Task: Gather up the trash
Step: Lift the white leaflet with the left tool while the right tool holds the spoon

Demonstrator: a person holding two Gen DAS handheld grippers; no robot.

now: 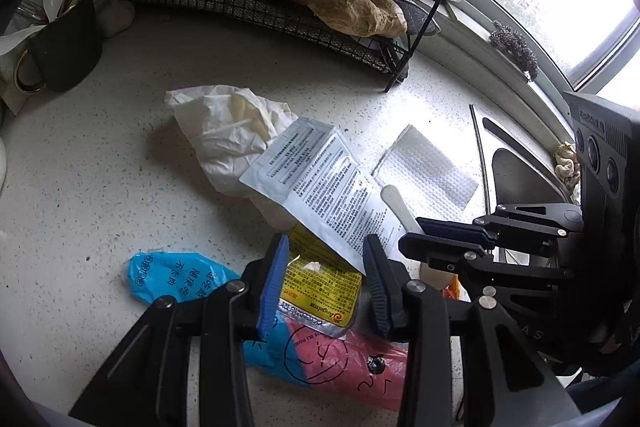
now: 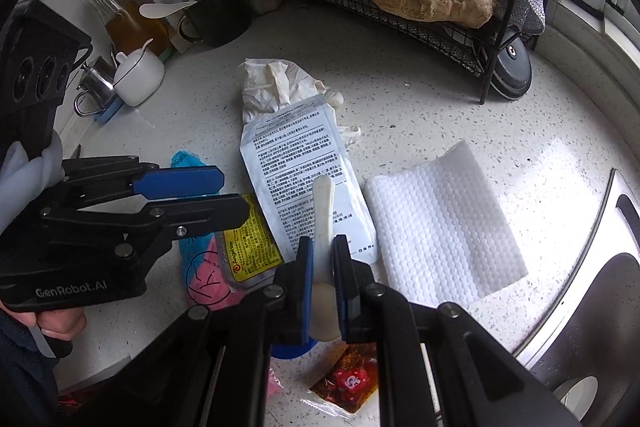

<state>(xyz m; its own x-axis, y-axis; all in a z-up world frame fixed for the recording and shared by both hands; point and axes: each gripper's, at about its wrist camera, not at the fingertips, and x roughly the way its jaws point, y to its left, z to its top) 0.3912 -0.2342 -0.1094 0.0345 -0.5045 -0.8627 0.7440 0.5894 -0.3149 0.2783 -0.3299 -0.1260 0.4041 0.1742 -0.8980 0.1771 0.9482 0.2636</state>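
Observation:
Trash lies on a speckled white counter [image 1: 100, 167]. My left gripper [image 1: 326, 279] is open over a yellow sachet [image 1: 320, 283] and the lower corner of a white printed pouch [image 1: 324, 187]. A blue and pink plastic wrapper [image 1: 180, 277] lies under it. My right gripper [image 2: 322, 267] is shut on a white plastic spoon [image 2: 323, 203], held above the pouch [image 2: 296, 163]; the gripper also shows in the left wrist view [image 1: 444, 239]. A crumpled tissue [image 2: 276, 83] and a folded paper towel [image 2: 440, 223] lie nearby. A red snack packet [image 2: 348, 379] lies below my right gripper.
A black wire rack [image 2: 400, 7] with ginger and dark items stands at the back. A dark mug [image 2: 218, 15] of utensils, a white pot [image 2: 138, 75] and a bottle stand at the back left. A steel sink [image 2: 592, 287] is on the right.

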